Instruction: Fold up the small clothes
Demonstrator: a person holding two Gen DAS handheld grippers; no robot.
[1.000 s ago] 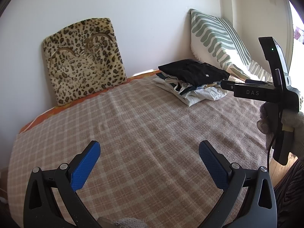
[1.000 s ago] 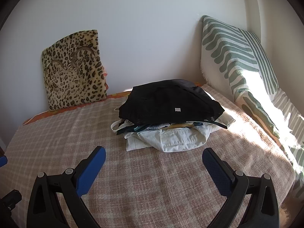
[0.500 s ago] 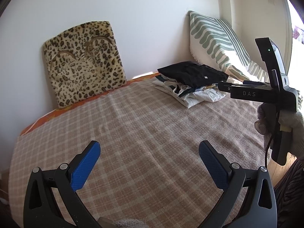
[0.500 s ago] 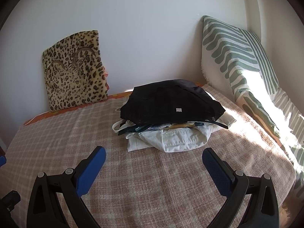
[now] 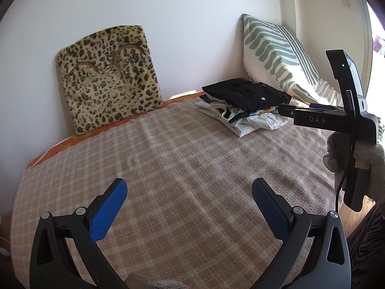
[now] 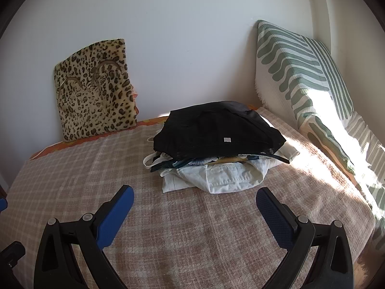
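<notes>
Your right gripper (image 5: 284,110) says "DAS". Both it and your left gripper (image 5: 189,198) are wide open, holding nothing.

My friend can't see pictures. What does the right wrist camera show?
A pile of small clothes, black garment on top, lies on a checked blanket just ahead of the open right gripper. A leopard-print cushion and a green-striped pillow lean against the white wall.

Bed in a checked blanket (image 6: 192,236) — clothes pile (image 6: 216,149) lies on it.
</notes>
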